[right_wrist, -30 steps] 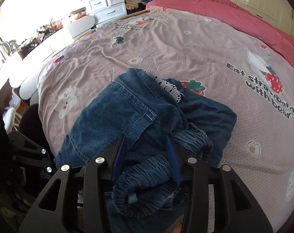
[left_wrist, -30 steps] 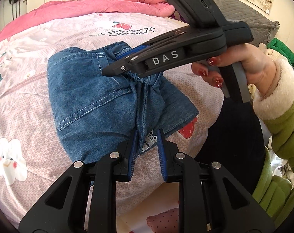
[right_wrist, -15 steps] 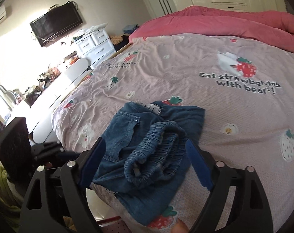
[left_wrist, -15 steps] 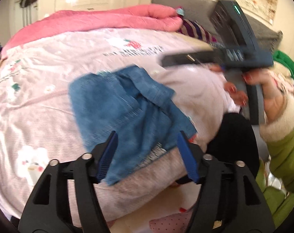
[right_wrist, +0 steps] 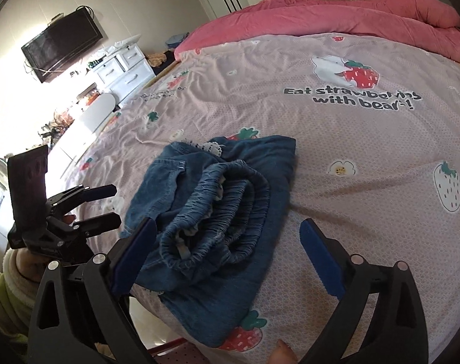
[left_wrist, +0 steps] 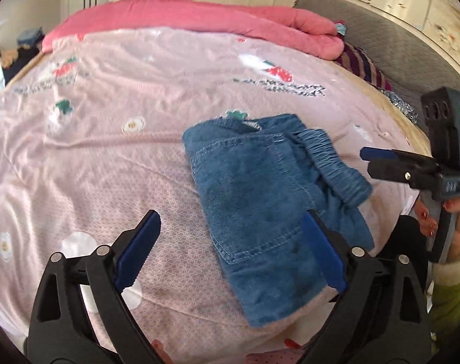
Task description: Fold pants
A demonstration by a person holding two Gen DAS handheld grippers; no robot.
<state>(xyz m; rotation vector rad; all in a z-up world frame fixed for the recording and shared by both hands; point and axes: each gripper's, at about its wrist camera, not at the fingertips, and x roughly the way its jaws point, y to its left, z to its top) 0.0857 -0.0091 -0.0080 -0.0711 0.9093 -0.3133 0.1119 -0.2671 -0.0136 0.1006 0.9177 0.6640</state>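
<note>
The blue denim pants [left_wrist: 260, 200] lie folded in a compact bundle near the bed's front edge, with the elastic waistband [right_wrist: 217, 209] bunched on top. My left gripper [left_wrist: 233, 248] is open and empty, above and just short of the bundle. My right gripper [right_wrist: 226, 251] is open and empty, pulled back from the waistband. The right gripper also shows in the left wrist view [left_wrist: 378, 157], at the right of the pants. The left gripper shows in the right wrist view [right_wrist: 105, 206], at their left.
The pink printed sheet [left_wrist: 114, 139] covers the bed. A rolled pink duvet [right_wrist: 336, 18] lies along the far side. A white dresser [right_wrist: 123, 66] and a wall TV [right_wrist: 63, 48] stand beyond the bed. A grey headboard [left_wrist: 390, 48] is at the right.
Both grippers have let go of the pants, opened wide and drawn back. The pants now rest on the bed as a folded bundle.
</note>
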